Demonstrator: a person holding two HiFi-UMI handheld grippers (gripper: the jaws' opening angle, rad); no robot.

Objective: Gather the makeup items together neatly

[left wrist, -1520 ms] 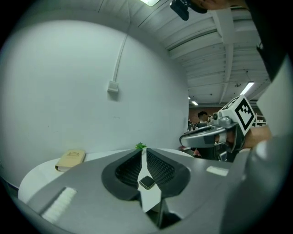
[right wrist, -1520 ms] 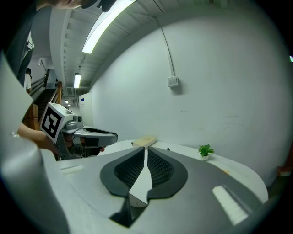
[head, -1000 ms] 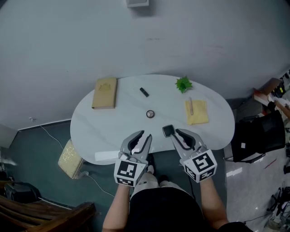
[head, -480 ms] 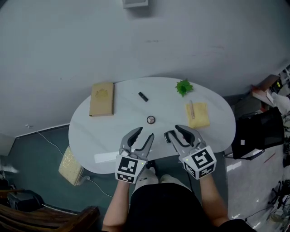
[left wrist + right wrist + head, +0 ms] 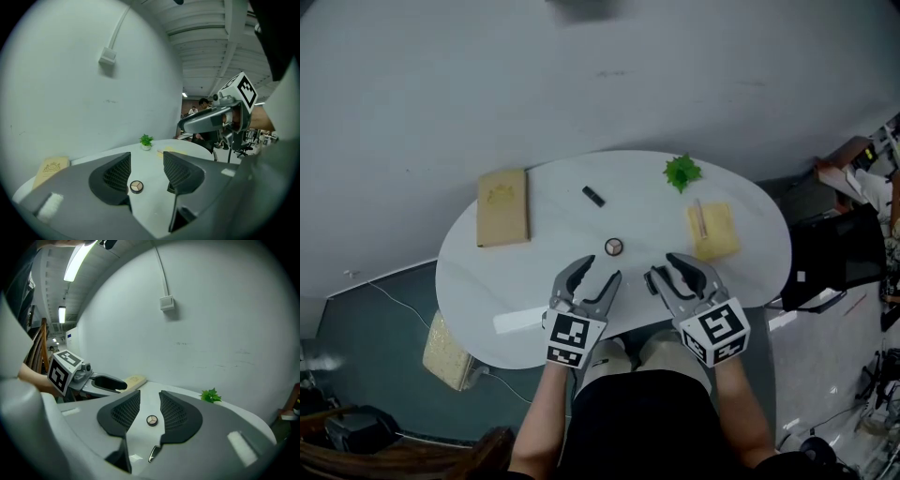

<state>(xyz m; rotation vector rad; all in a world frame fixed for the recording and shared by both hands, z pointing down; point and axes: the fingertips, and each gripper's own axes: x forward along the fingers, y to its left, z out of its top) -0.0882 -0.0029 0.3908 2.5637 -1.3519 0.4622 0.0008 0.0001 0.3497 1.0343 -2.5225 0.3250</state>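
A round compact (image 5: 613, 247) with three beige shades lies mid-table, seen ahead through both jaw gaps (image 5: 136, 186) (image 5: 152, 420). My left gripper (image 5: 597, 273) (image 5: 146, 161) hovers just short of it. Its jaws have just been opening and stand wide apart with nothing between them. My right gripper (image 5: 665, 269) (image 5: 150, 405) is beside it; its jaws have also just been opening. A thin dark case (image 5: 154, 453) lies on the table low between them, untouched by the pads. Farther back lie a small black tube (image 5: 593, 196) and a slim stick (image 5: 697, 218) on a yellow cloth (image 5: 714, 232).
A tan box (image 5: 503, 207) rests at the white table's (image 5: 487, 281) left side. A small green plant (image 5: 682, 172) stands at the far rim. Off the right edge are a black chair (image 5: 834, 267) and clutter. Another tan box (image 5: 447, 339) lies on the floor at the left.
Both grippers have moved forward over the table toward the round compact. Their jaws stand wider apart than before. The dark case, earlier at the right gripper's tip, now lies low between its jaws.
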